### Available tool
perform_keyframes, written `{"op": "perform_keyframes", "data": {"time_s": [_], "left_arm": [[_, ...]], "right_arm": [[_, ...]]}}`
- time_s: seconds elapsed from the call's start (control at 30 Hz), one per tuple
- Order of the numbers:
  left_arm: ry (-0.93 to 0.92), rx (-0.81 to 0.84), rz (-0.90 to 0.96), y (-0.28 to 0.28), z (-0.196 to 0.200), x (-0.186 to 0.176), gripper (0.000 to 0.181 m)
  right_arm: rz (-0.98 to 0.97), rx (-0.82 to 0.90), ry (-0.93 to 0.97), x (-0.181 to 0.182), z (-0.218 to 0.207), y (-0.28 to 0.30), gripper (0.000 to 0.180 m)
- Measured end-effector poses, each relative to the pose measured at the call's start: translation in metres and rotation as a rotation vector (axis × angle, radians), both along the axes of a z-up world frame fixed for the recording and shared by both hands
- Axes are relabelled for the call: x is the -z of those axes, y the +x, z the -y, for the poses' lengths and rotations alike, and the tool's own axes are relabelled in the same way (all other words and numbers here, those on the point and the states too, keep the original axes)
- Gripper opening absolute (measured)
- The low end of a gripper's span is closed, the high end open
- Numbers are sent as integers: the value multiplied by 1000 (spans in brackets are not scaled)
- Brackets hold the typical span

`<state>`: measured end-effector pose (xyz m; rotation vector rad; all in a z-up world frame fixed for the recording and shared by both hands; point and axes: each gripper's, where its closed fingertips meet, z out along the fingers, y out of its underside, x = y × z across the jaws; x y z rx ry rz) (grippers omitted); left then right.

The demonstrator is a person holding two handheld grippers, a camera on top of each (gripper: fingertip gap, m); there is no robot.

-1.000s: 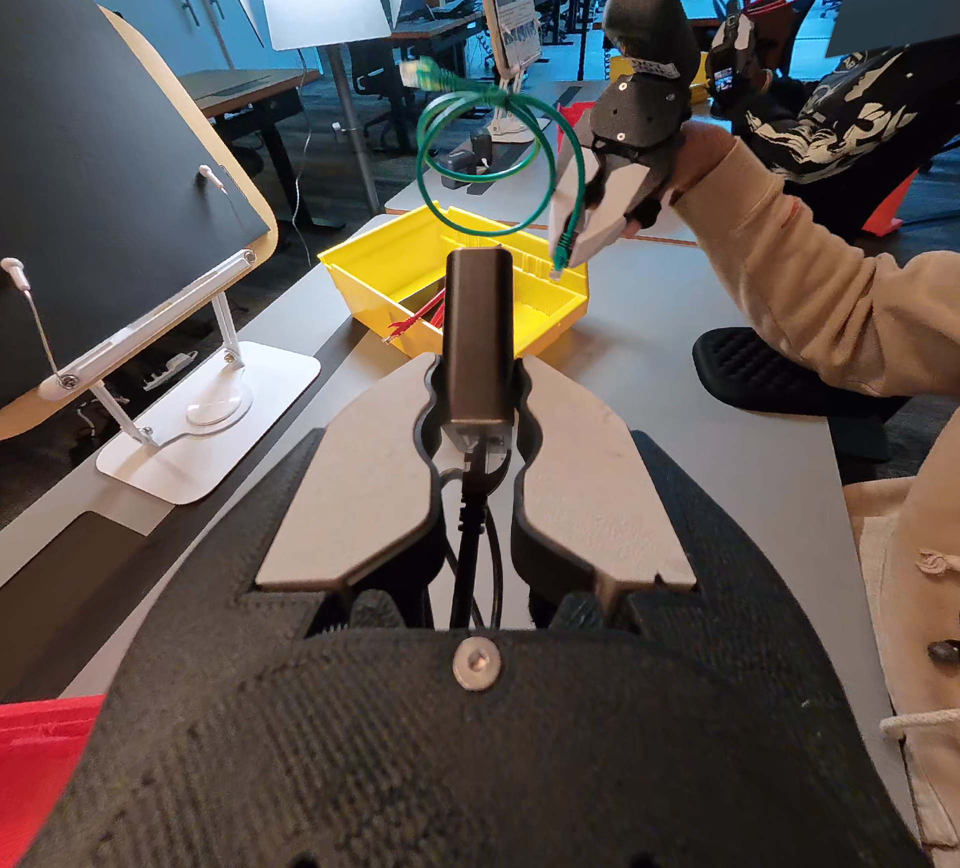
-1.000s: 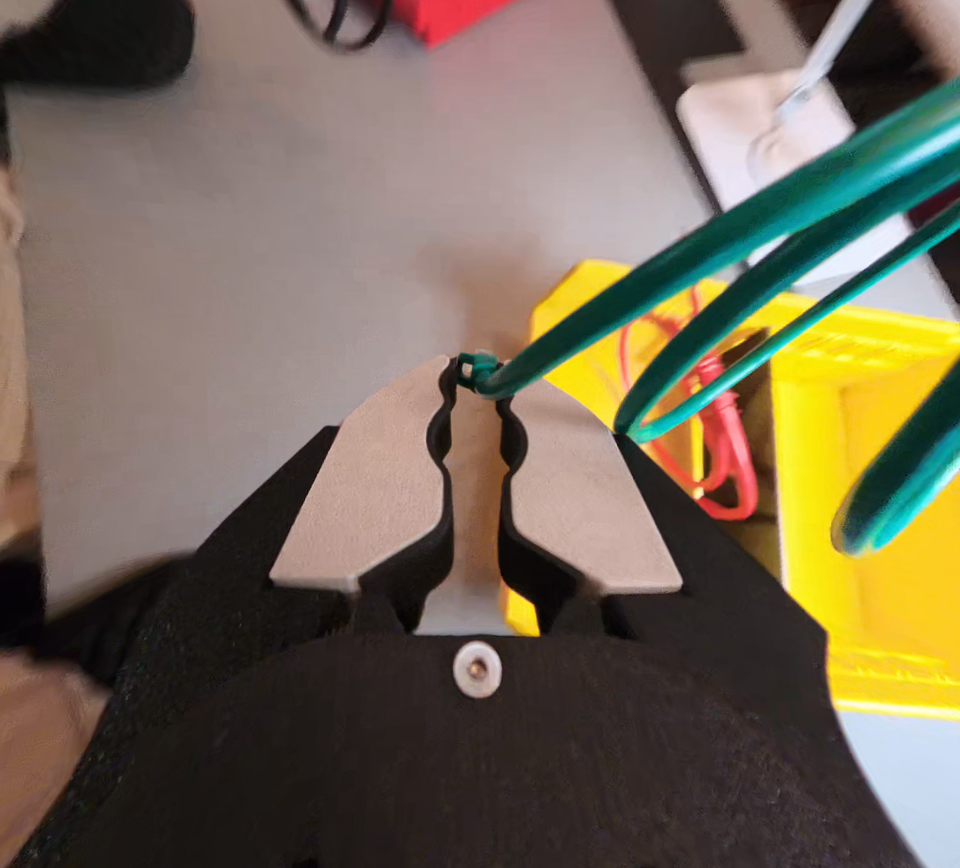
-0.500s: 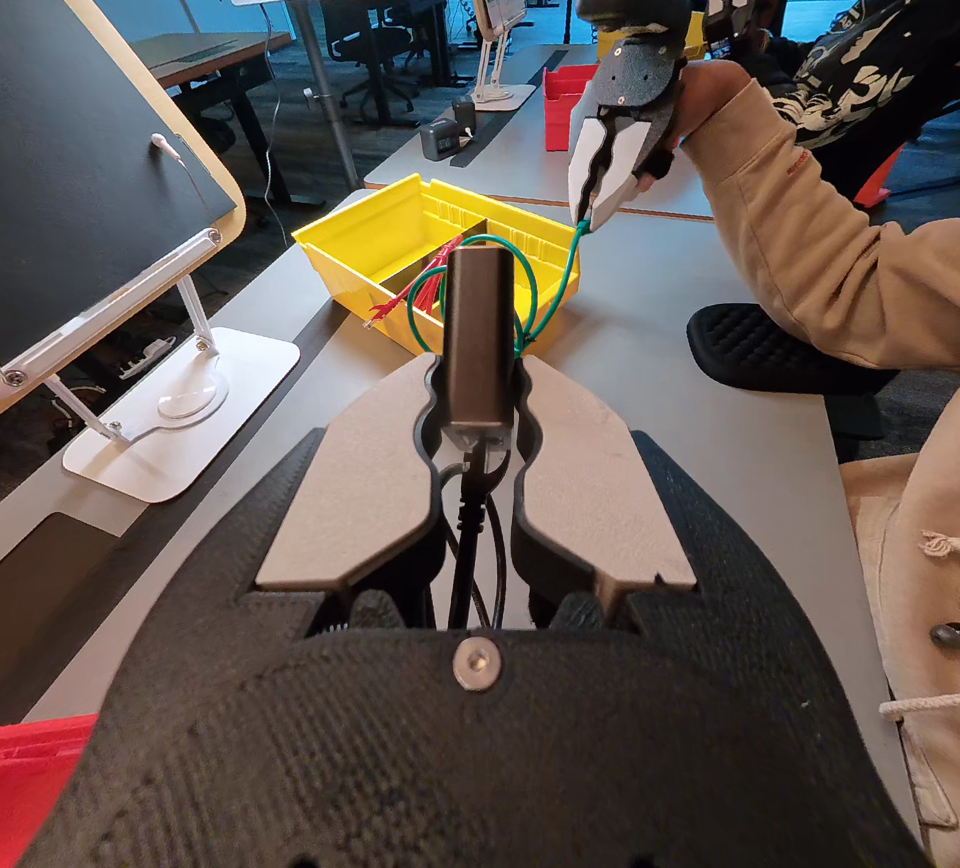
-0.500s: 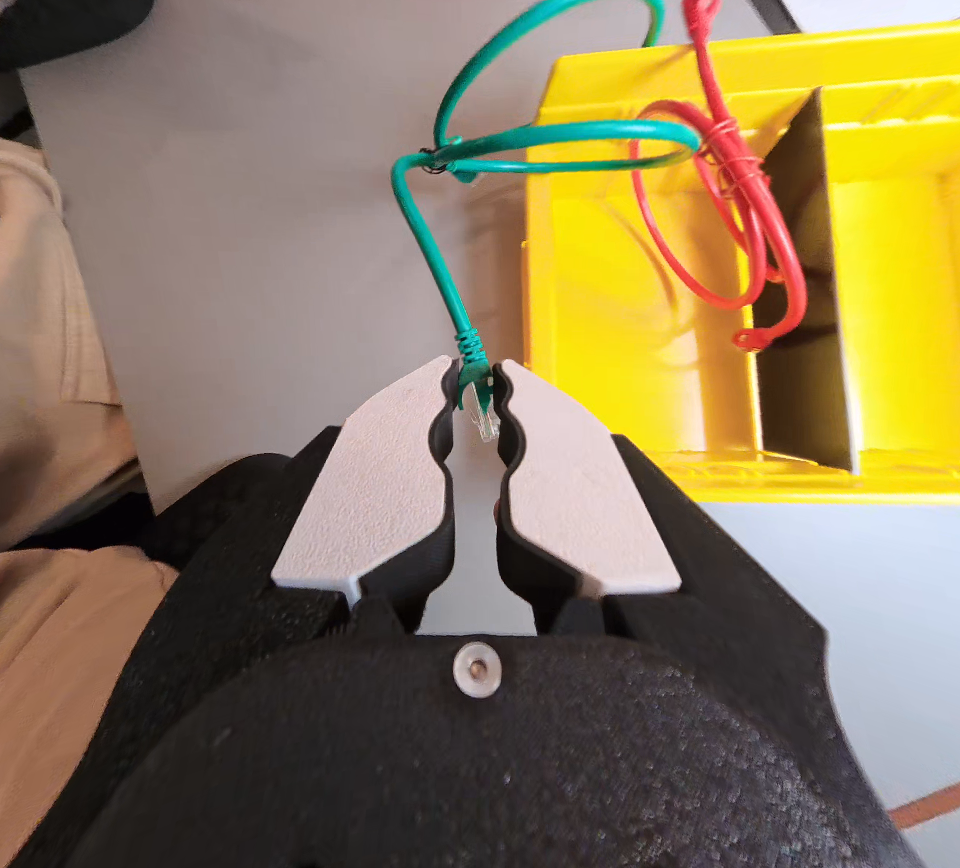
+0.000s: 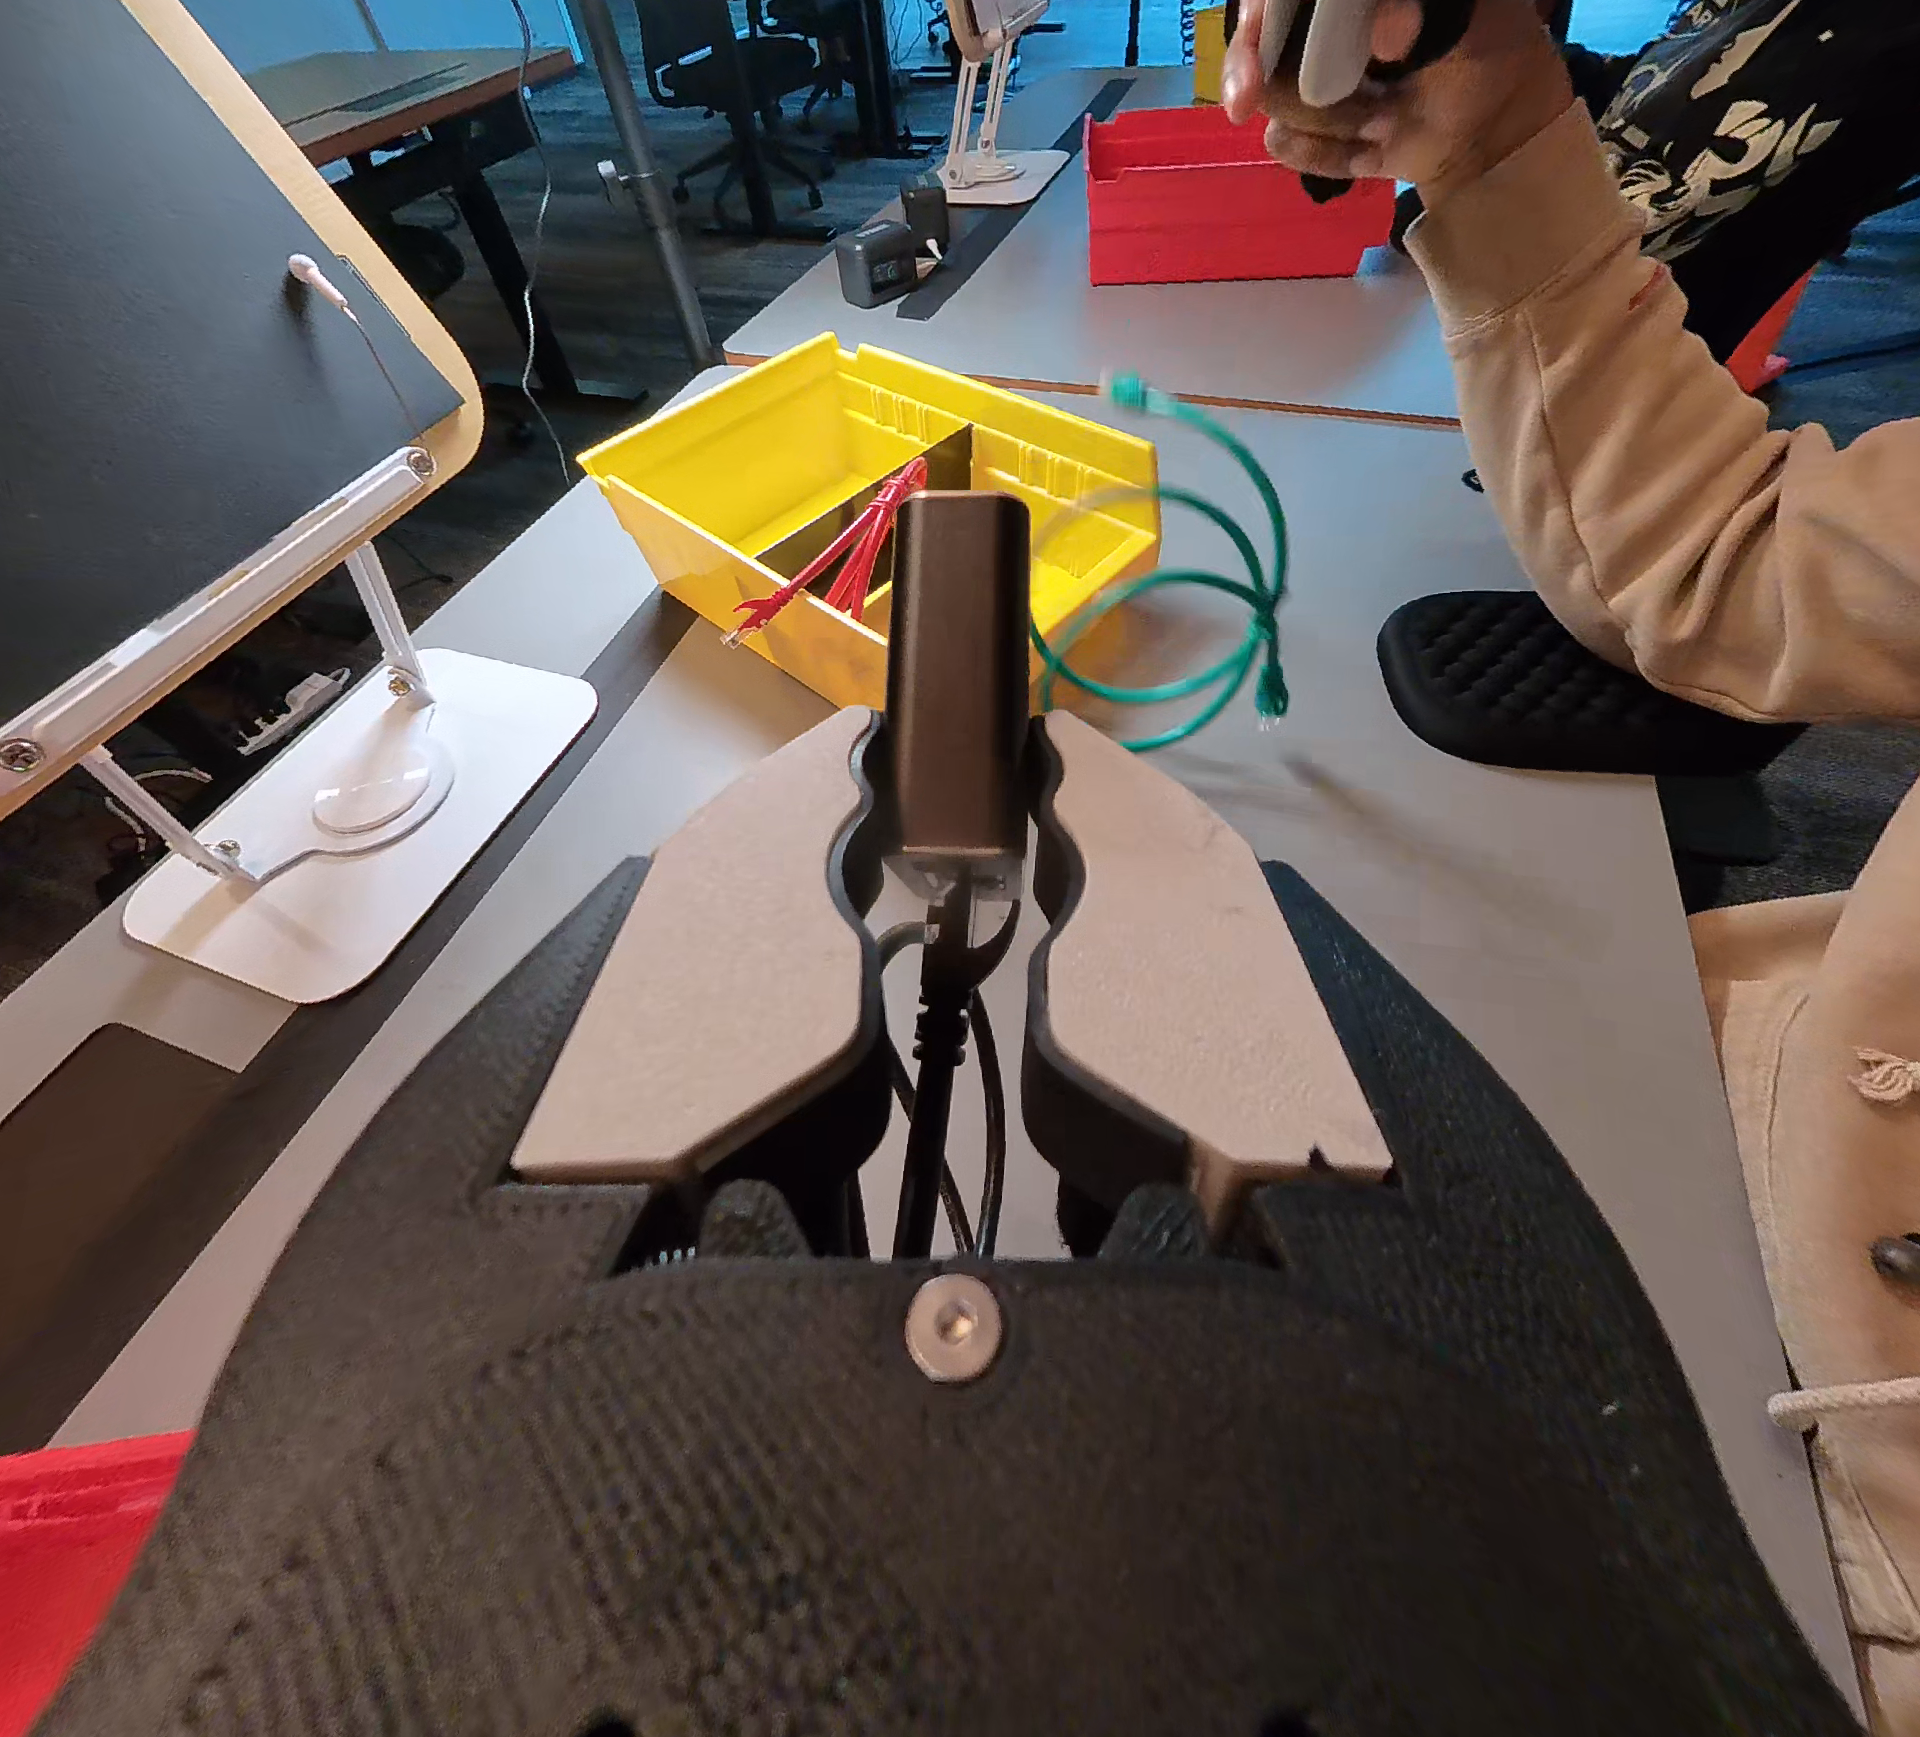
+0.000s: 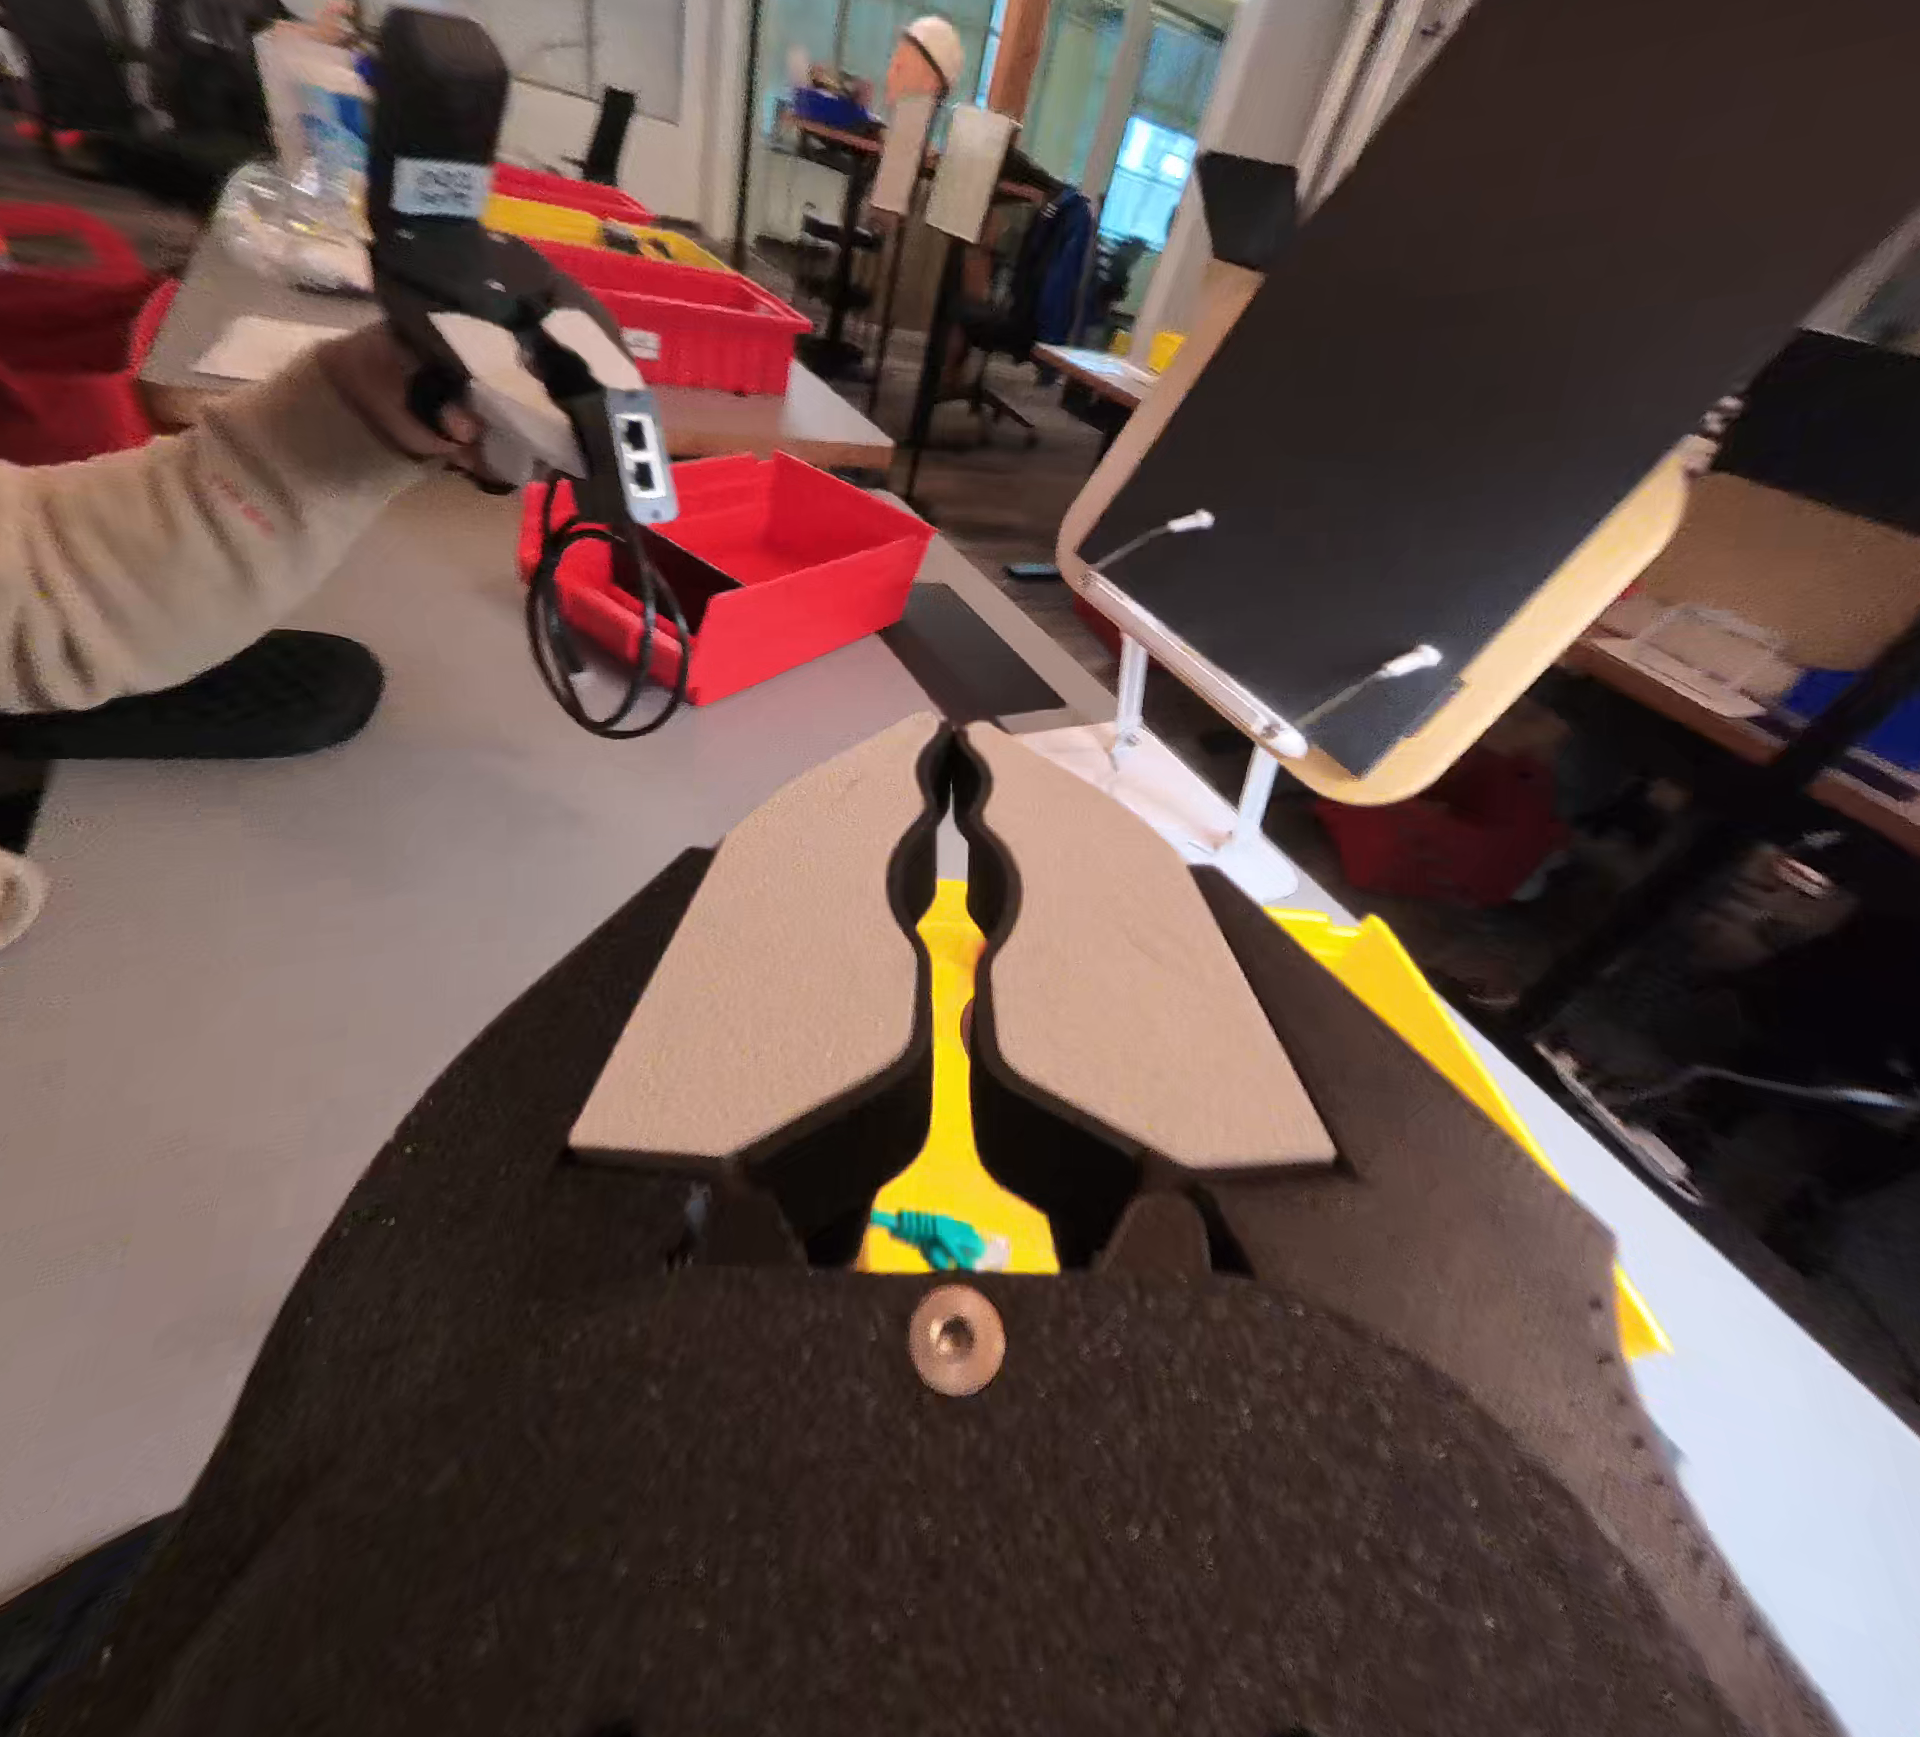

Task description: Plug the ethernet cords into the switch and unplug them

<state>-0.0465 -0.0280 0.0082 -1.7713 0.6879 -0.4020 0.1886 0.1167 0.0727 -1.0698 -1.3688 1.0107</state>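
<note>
Left gripper (image 5: 956,814): fingers clamped on the dark switch (image 5: 958,679), gripping its sides near the rear. Body sticks out ahead of the fingertips, raised off the table (image 5: 1455,960). A black lead (image 5: 935,1095) trails back between the fingers. From the right wrist view the switch's port face (image 6: 642,459) points outward, open to approach, probably held this way so a plug can be pushed in against a firm grip.

Right gripper (image 6: 951,752): fingers nearly touching at the tips, nothing between them. It is lifted high, well above and beyond the left fingers.

Green ethernet cord (image 5: 1195,607): loose, blurred, just right of and ahead of the left fingers, beside the yellow bin (image 5: 883,461); whether it rests on the table I cannot tell. One plug end (image 5: 1270,695) hangs down.

Red cord (image 5: 862,544) lies bundled in the bin, straight ahead of the left fingertips, one end over the wall.

No cord is plugged into the outward ports.
</note>
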Motion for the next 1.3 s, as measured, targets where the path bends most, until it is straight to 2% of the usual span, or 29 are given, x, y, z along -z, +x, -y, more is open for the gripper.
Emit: {"op": "perform_keyframes", "data": {"time_s": [0.13,0.3,0.43,0.6,0.67,0.77,0.9,0.93,1.03,1.17,1.3], "left_arm": [[-8,6,-9,3,-1,3,25],[-15,6,-24,4,-2,6,25],[-13,5,-28,3,-2,6,25],[-3,-8,-26,-2,-2,2,25],[2,-11,-27,-3,-1,0,25],[8,-11,-31,-3,1,-2,25],[20,-14,-30,-5,3,-5,25],[20,-15,-26,-6,3,-5,25],[13,-19,-29,-7,1,-3,25],[13,-13,-32,-4,1,-2,25],[13,-10,-35,-3,1,-2,25]], "right_arm": [[129,154,52,20,-20,-3,0],[410,75,99,66,5,-24,0],[758,43,91,123,20,-29,39],[1181,75,145,196,23,-19,61],[1350,112,159,230,15,-7,67],[1468,193,191,264,-7,5,62],[1332,288,278,245,-27,-5,10],[1308,299,303,238,-29,-6,6],[1177,284,333,213,-27,-18,5],[1016,417,407,161,-50,-30,5],[943,518,432,138,-80,-47,5]]}}
